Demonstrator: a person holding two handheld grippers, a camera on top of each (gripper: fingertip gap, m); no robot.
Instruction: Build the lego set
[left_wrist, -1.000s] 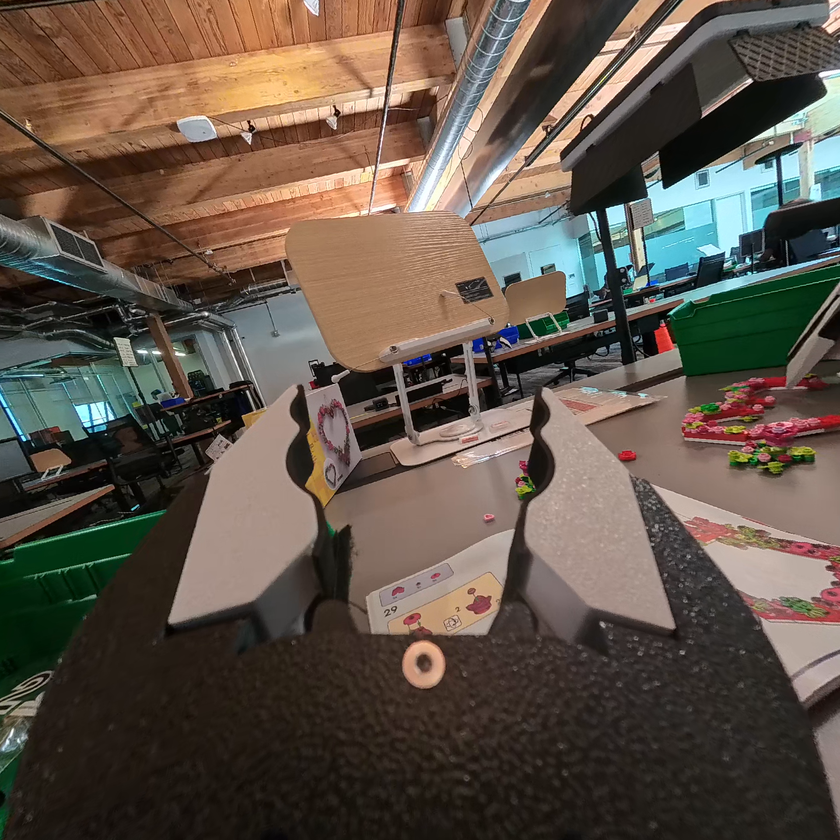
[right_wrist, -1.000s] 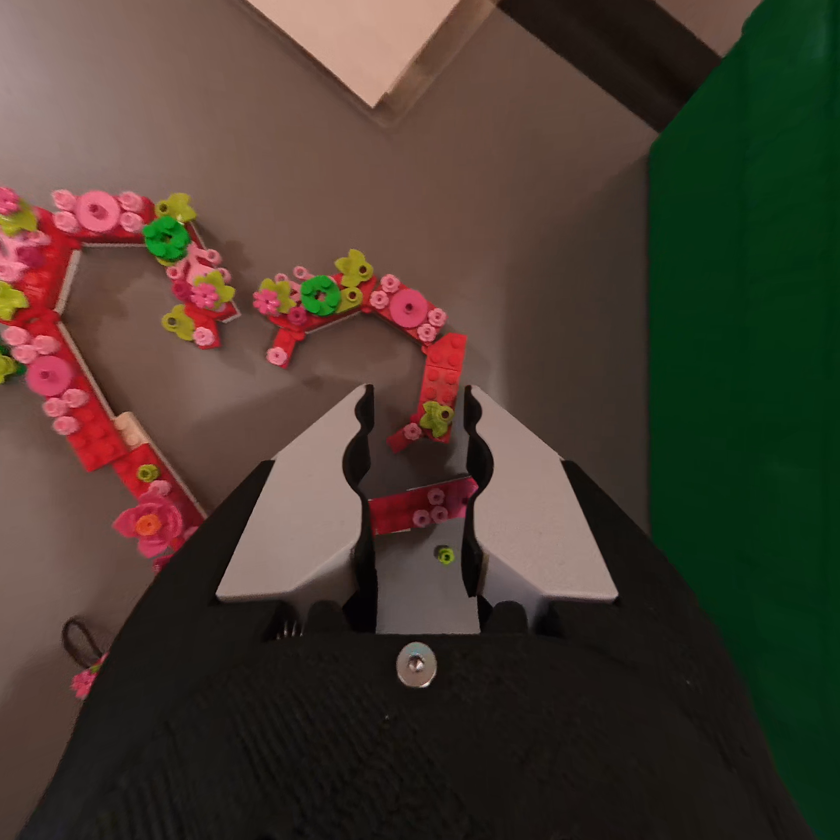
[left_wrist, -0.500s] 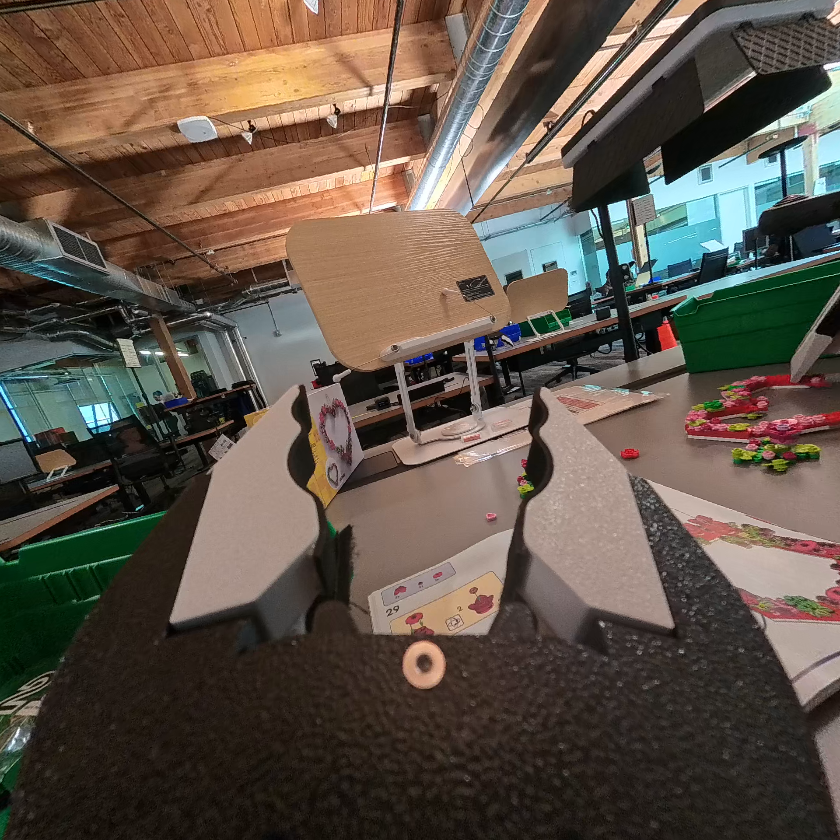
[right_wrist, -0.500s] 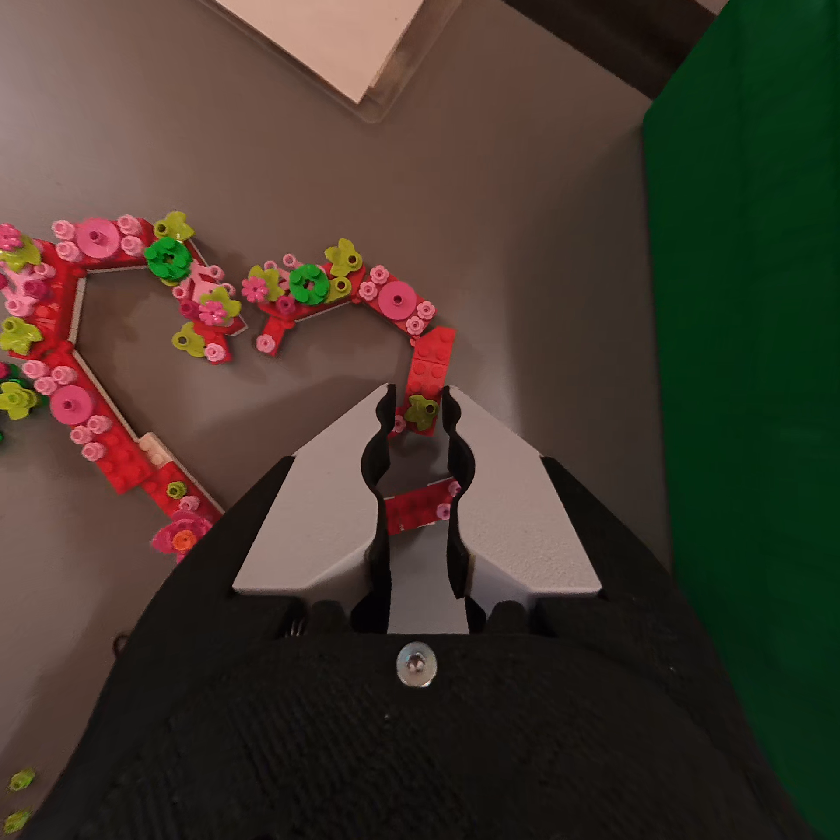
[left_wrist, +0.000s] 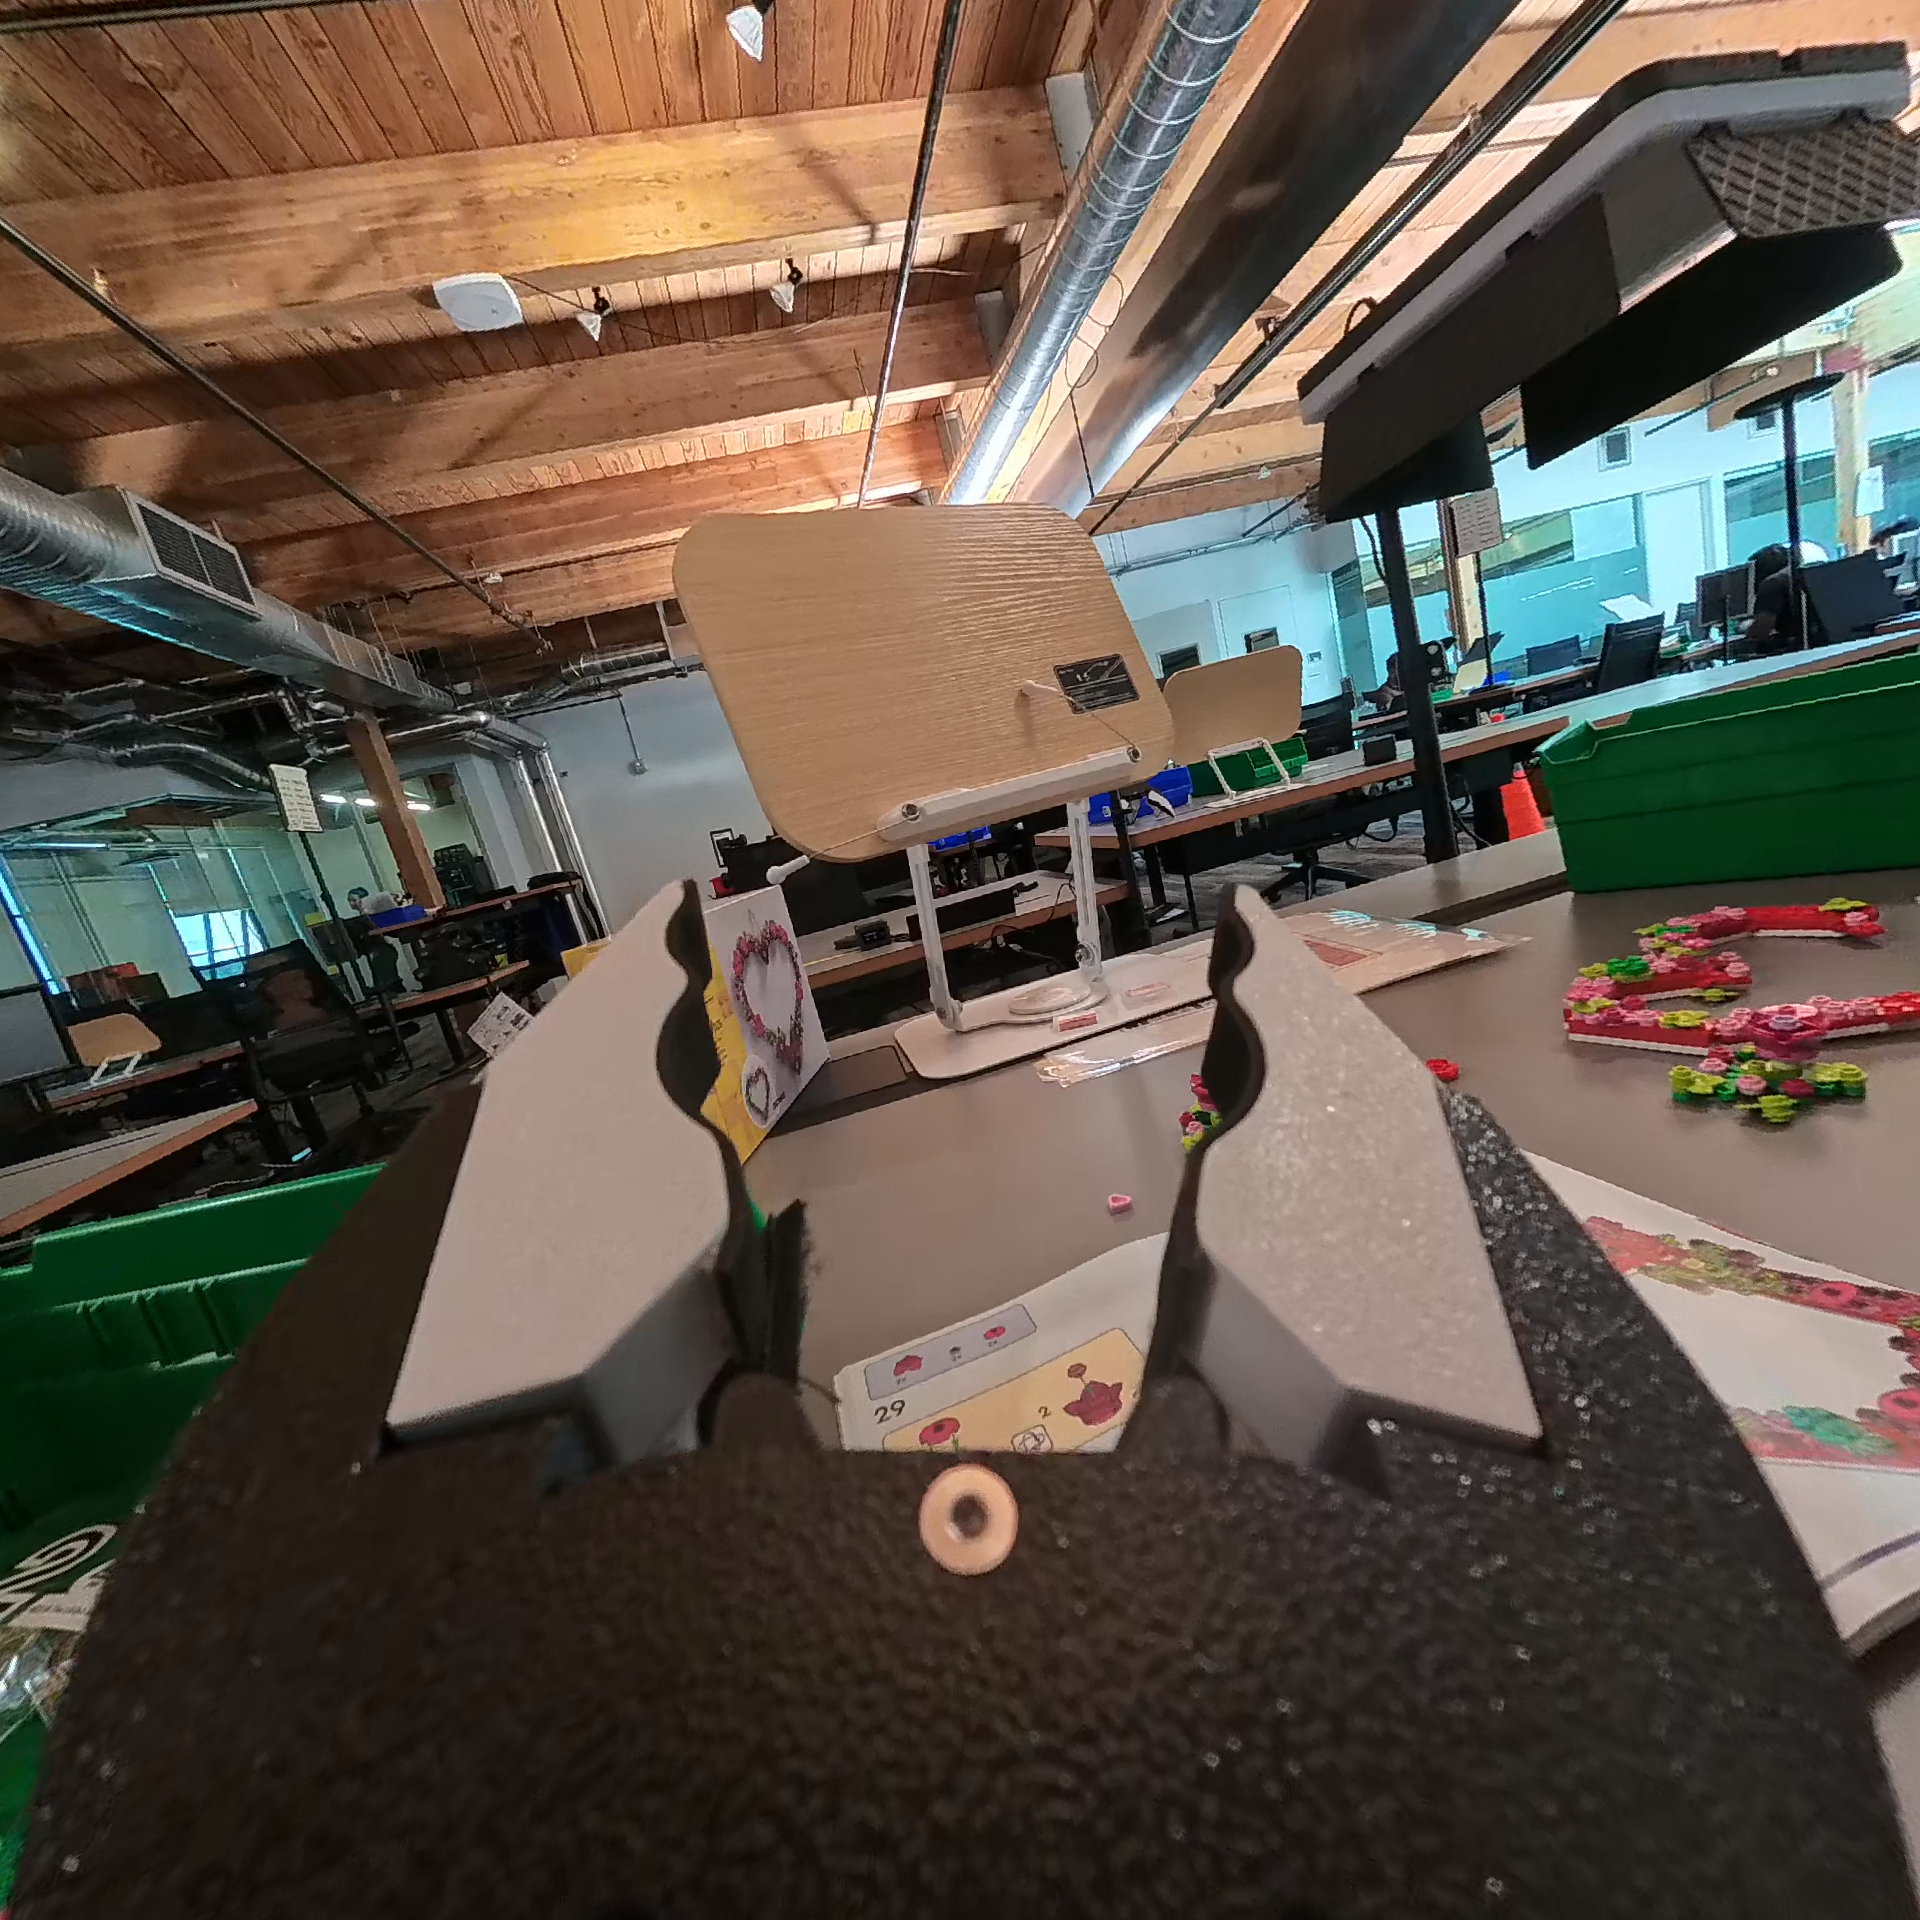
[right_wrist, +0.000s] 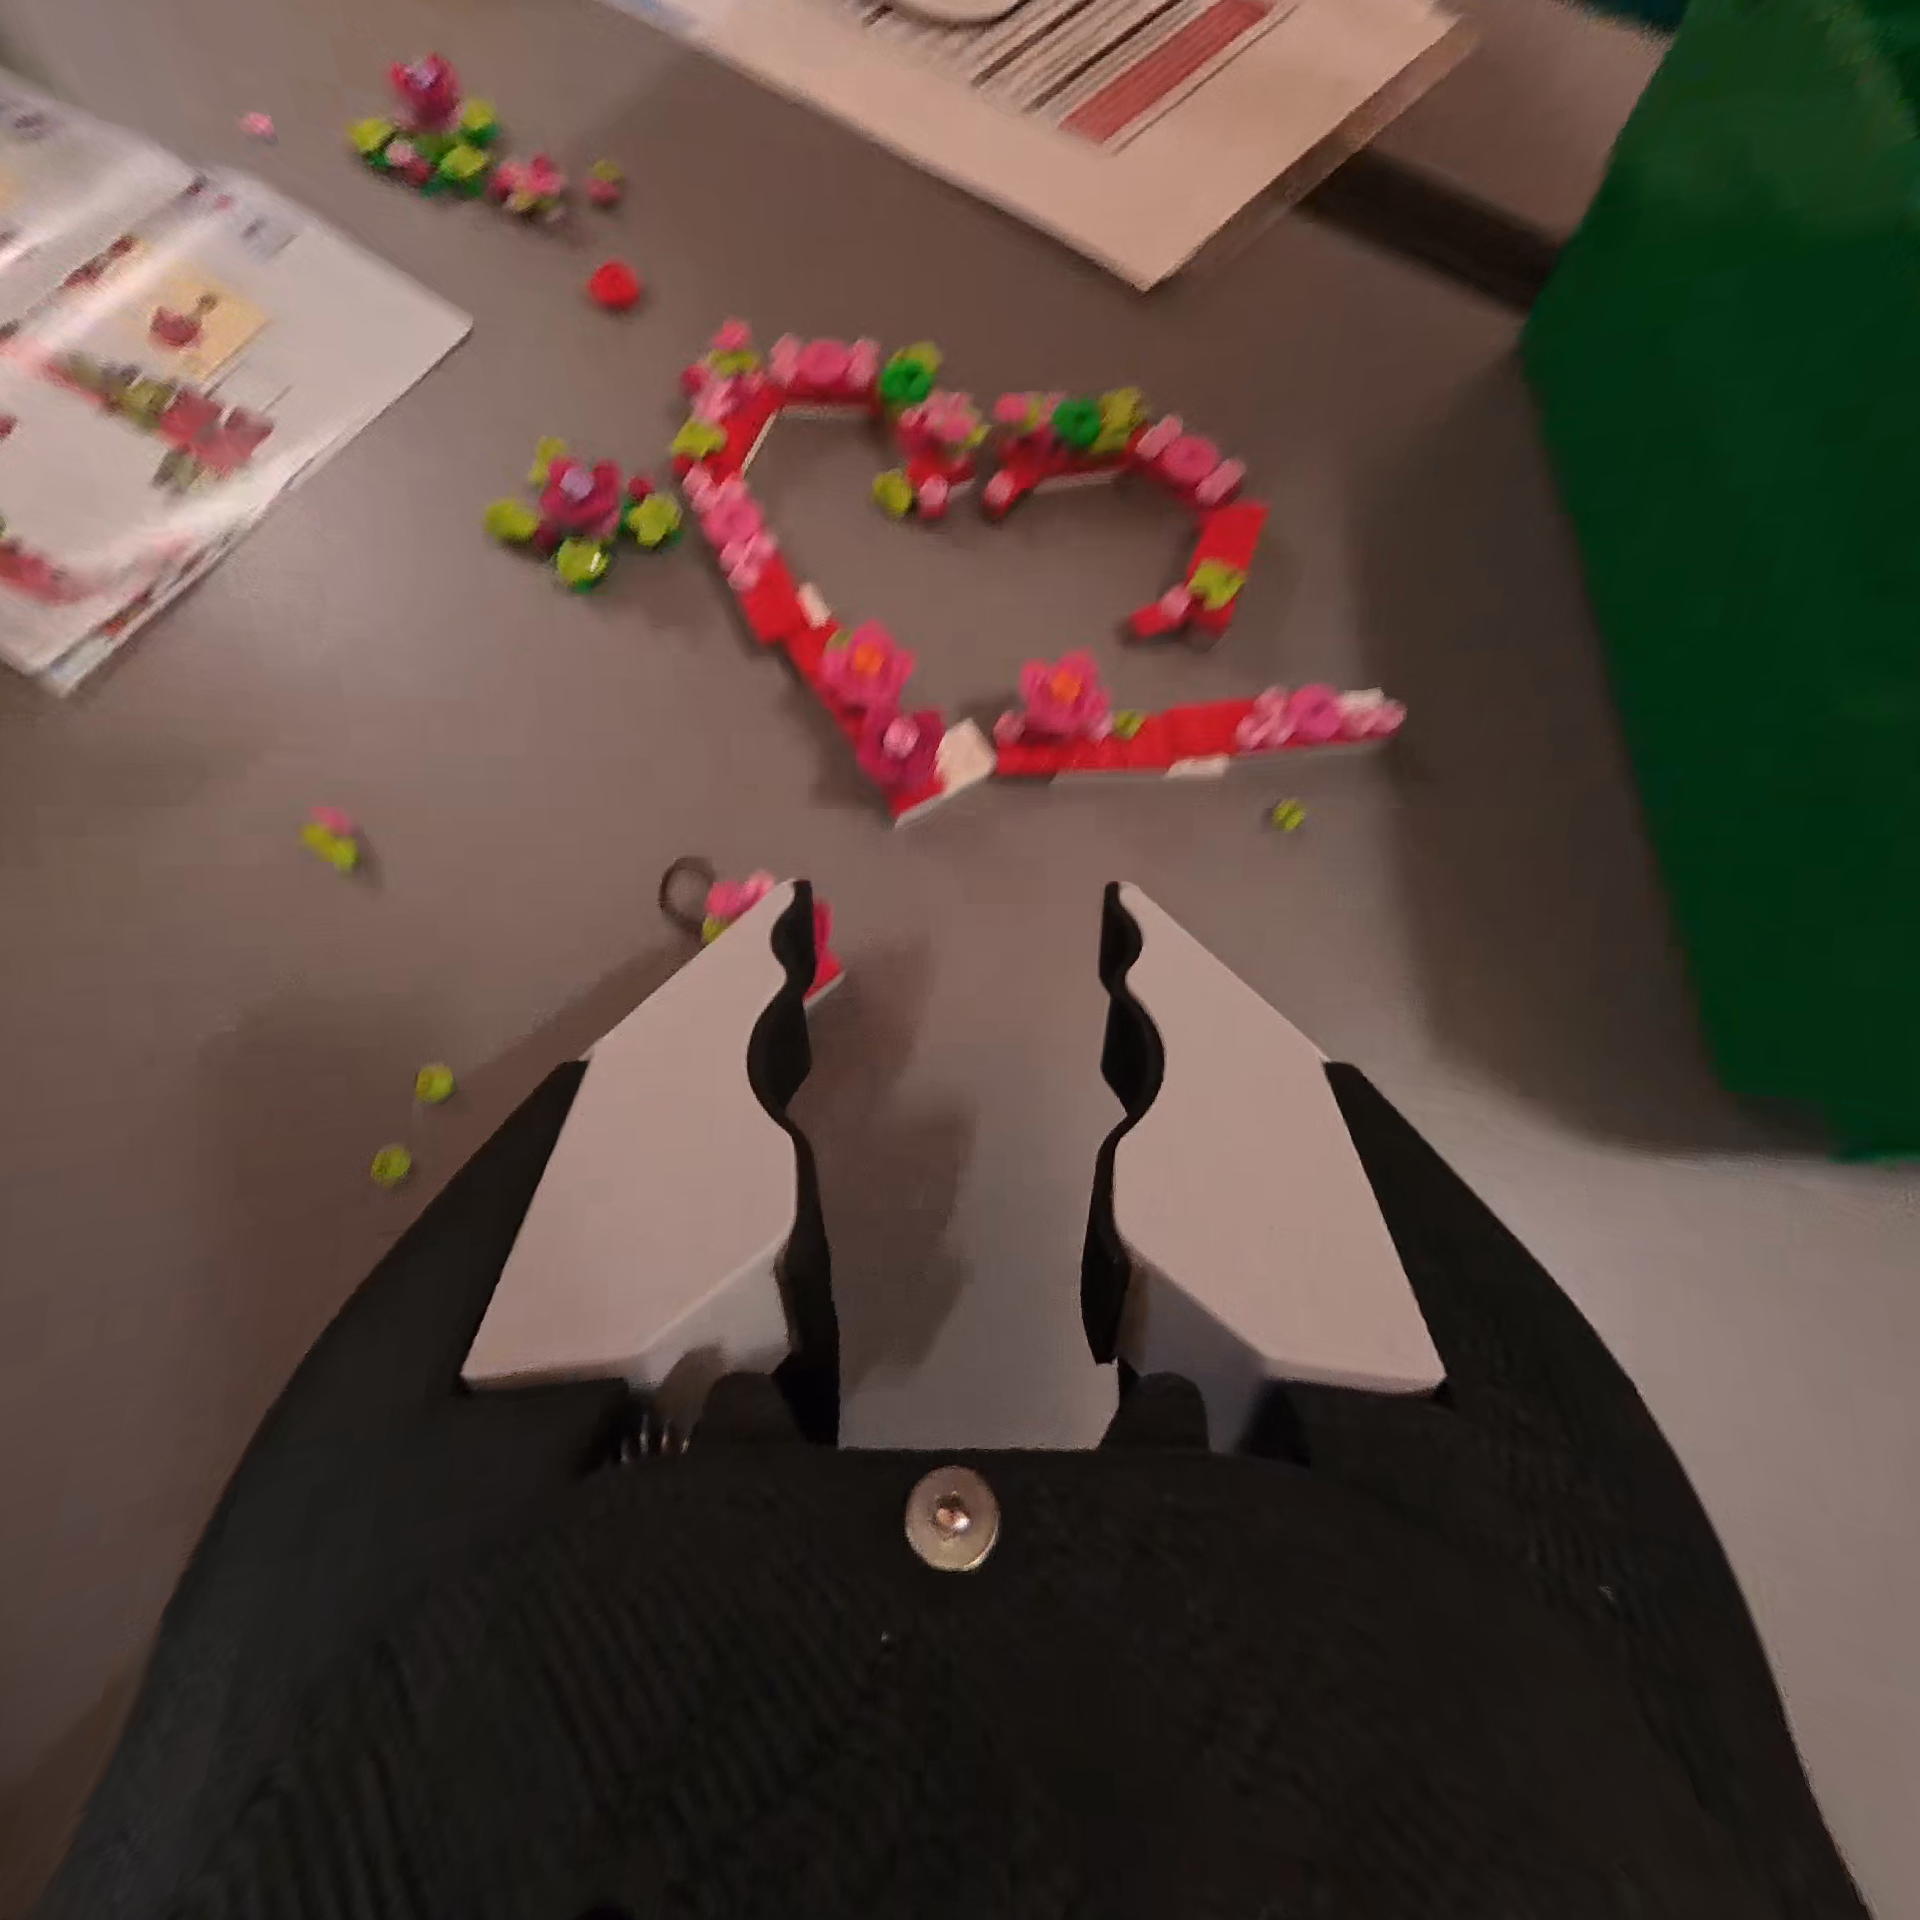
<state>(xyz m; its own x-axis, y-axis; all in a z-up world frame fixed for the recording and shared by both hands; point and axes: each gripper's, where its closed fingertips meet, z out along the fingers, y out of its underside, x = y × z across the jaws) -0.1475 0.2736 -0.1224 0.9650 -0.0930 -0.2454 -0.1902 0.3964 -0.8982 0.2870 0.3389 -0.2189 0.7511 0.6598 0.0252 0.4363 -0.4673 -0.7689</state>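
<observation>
Over on the left, the left gripper (left_wrist: 951, 1039) is held low above the grey surface (left_wrist: 987, 1174), its jaws well apart with nothing between them. An open instruction booklet (left_wrist: 997, 1382) lies under it, and a green bin (left_wrist: 135, 1320) sits at its left. Beyond its fingers a light wooden book stand (left_wrist: 914, 675) stands upright on a white base, with a small pink piece (left_wrist: 1119, 1202) loose on the surface in front.

Further right, the right gripper (right_wrist: 951, 935) looks down at the surface, jaws spread and empty; the picture is blurred. Just past its left fingertip lies a small pink and red piece beside a dark ring (right_wrist: 686, 888). Ahead of it the red heart frame (right_wrist: 790, 613), studded with pink flowers and green leaves, lies flat in separate sections: the long left side, an arched top-right section (right_wrist: 1164, 468), and a straight strip (right_wrist: 1195, 732) along the bottom right, its end just beside the heart's lower tip. A loose flower cluster (right_wrist: 582, 509) sits left of the frame, and another green bin (right_wrist: 1745, 520) fills the right edge
</observation>
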